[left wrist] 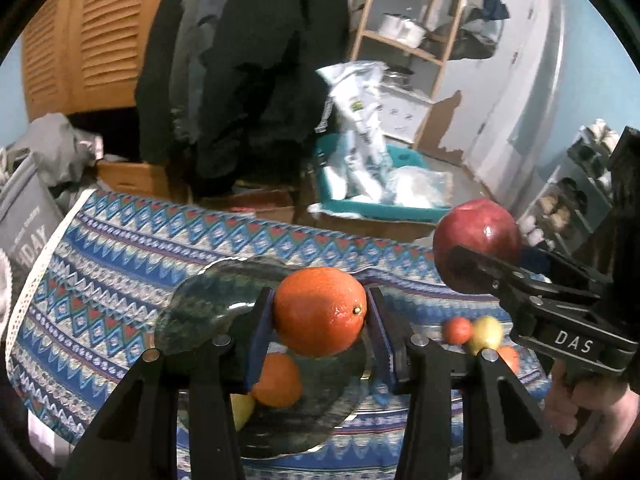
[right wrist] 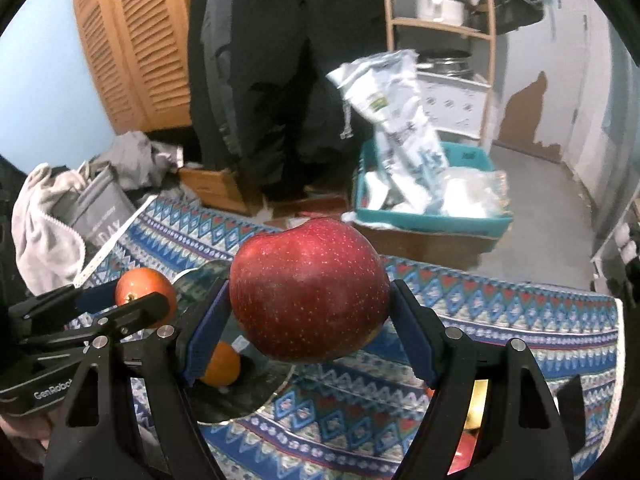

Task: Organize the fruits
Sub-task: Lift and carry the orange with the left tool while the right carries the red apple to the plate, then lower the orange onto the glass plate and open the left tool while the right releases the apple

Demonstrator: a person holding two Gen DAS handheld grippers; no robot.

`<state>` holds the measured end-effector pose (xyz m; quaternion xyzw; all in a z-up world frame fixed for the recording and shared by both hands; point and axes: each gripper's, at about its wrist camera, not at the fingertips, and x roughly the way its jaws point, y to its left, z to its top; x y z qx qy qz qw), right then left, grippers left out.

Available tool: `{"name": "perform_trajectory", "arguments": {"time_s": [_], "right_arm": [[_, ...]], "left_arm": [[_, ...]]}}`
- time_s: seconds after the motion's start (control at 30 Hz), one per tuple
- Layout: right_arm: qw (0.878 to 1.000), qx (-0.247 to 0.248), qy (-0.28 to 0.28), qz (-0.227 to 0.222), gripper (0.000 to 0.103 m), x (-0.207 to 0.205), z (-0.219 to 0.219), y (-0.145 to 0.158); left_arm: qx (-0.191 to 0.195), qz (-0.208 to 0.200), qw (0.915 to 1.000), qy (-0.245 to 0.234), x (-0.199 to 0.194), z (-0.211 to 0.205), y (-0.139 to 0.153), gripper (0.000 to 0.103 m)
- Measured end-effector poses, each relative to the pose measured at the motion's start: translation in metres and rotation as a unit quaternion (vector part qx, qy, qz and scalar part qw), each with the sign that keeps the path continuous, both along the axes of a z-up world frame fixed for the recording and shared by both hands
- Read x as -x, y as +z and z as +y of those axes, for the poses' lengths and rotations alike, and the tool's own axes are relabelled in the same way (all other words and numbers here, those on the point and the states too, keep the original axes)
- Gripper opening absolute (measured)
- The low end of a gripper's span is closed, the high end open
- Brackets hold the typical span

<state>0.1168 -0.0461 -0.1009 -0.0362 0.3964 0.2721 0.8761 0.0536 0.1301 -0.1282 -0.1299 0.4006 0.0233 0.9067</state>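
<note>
My left gripper (left wrist: 320, 312) is shut on an orange (left wrist: 320, 310), held above a dark glass plate (left wrist: 208, 300). On that plate lie another orange (left wrist: 278, 380) and a yellow fruit (left wrist: 242, 410). My right gripper (right wrist: 310, 316) is shut on a red apple (right wrist: 308, 290), raised over the patterned blue cloth (right wrist: 500, 320). The left wrist view shows the same apple (left wrist: 478, 236) at the right with the right gripper's finger across it. In the right wrist view the left gripper (right wrist: 132, 302) and its orange (right wrist: 144, 284) sit at the left, over the plate (right wrist: 256, 384).
Loose fruits lie on the cloth (left wrist: 100, 280) at the right: a small red one (left wrist: 457, 330), a yellow one (left wrist: 486, 332) and an orange one (left wrist: 509, 358). Behind the table stand a teal bin (left wrist: 372, 204) with white bags, hanging dark clothes (left wrist: 248, 80) and wooden shelves (left wrist: 404, 20).
</note>
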Motion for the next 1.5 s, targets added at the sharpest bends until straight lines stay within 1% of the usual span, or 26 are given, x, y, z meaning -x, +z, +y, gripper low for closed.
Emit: {"name": "perform_trajectory", "arguments": {"time_s": [0.37,0.5,0.77,0.93,1.03,1.13,1.3,1.4,1.5], "right_arm": [[0.997,0.018,0.047,0.052,0.079,-0.013,0.059,-0.054],[0.995,0.023,0.062,0.073,0.079,-0.015,0.077,-0.073],[0.99,0.043,0.075,0.108,0.079,-0.019,0.098,-0.106],[0.988,0.05,0.075,0.125,0.079,-0.021,0.102,-0.12],[0.987,0.053,0.077,0.133,0.079,-0.022,0.103,-0.126],[0.985,0.055,0.079,0.14,0.079,-0.022,0.104,-0.131],[0.982,0.061,0.081,0.159,0.079,-0.023,0.106,-0.14],[0.98,0.068,0.078,0.17,0.08,-0.025,0.106,-0.146],[0.978,0.077,0.07,0.178,0.079,-0.027,0.103,-0.152]], "left_arm": [[0.002,0.054,0.9976,0.044,-0.003,0.046,-0.053,0.046],[0.014,0.074,0.9955,0.057,-0.004,0.06,-0.07,0.046],[0.016,0.104,0.9918,0.072,-0.007,0.073,-0.096,0.046],[0.028,0.125,0.9884,0.08,-0.007,0.079,-0.113,0.046],[0.036,0.137,0.9863,0.085,-0.007,0.082,-0.121,0.046],[0.045,0.138,0.9855,0.089,-0.007,0.085,-0.123,0.046],[0.042,0.139,0.9856,0.086,-0.008,0.084,-0.124,0.047],[0.037,0.149,0.9843,0.087,-0.009,0.084,-0.126,0.047],[0.042,0.157,0.9827,0.088,-0.01,0.085,-0.13,0.048]]}}
